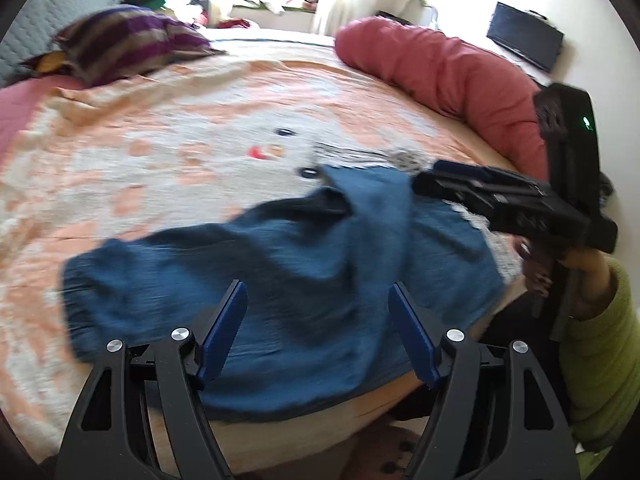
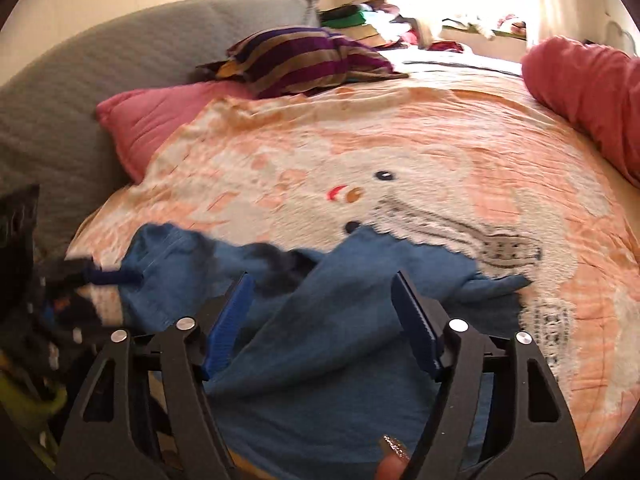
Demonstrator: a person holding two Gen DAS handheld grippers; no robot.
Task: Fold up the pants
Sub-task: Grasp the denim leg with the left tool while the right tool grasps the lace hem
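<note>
Blue pants (image 1: 312,280) lie crumpled on the bed's near edge, on a peach and white snowman blanket (image 1: 180,152). My left gripper (image 1: 318,292) is open and empty, hovering just above the pants. In the right wrist view the pants (image 2: 340,344) spread below my right gripper (image 2: 324,280), which is open and empty above them. The right gripper also shows in the left wrist view (image 1: 432,180) at the pants' far right edge. The left gripper shows blurred in the right wrist view (image 2: 116,278) at the pants' left end.
A rolled red quilt (image 1: 440,72) lies along the bed's right side. A purple striped pillow (image 1: 128,40) and a pink pillow (image 2: 160,120) lie at the far left, before a grey headboard (image 2: 80,92). Clutter sits by the window.
</note>
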